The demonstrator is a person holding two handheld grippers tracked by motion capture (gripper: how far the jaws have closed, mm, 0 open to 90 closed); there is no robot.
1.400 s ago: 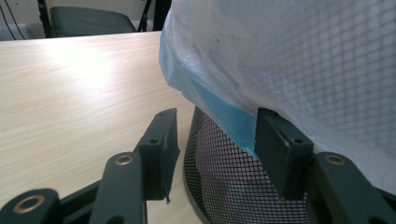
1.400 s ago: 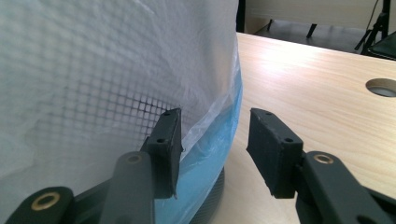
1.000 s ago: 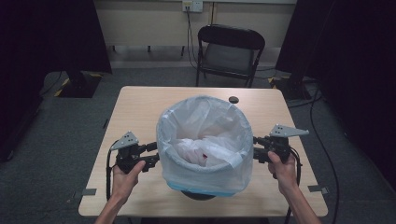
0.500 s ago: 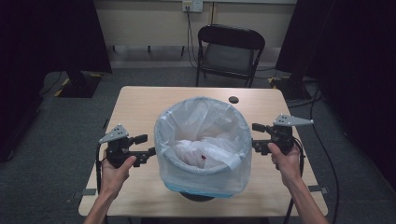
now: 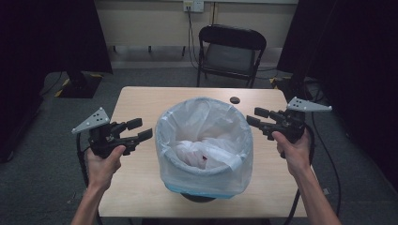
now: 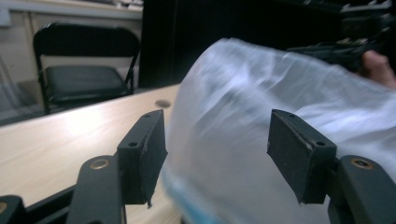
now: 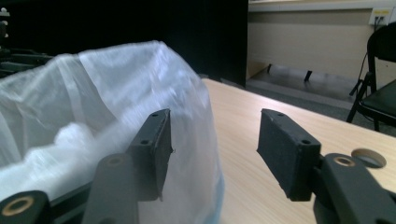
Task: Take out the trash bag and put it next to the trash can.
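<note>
A bin lined with a white plastic bag stands in the middle of the table, with crumpled white material inside it. My left gripper hovers to the left of the bag, clear of it. My right gripper hovers just off the bag's right rim. Both are open with nothing between the pads, and their jaws have just been closing. In the left gripper view the jaws frame the bag's wall, and the other gripper shows behind it. In the right gripper view the jaws stand beside the bag.
The wooden table has a small dark round spot near its far edge. A black folding chair stands behind the table. Cables trail from both grippers off the table's sides. Dark curtains hang left and right.
Both grippers have risen and drawn outward from the bag's sides, where they sat close against it a second ago. The bag now stands free between them.
</note>
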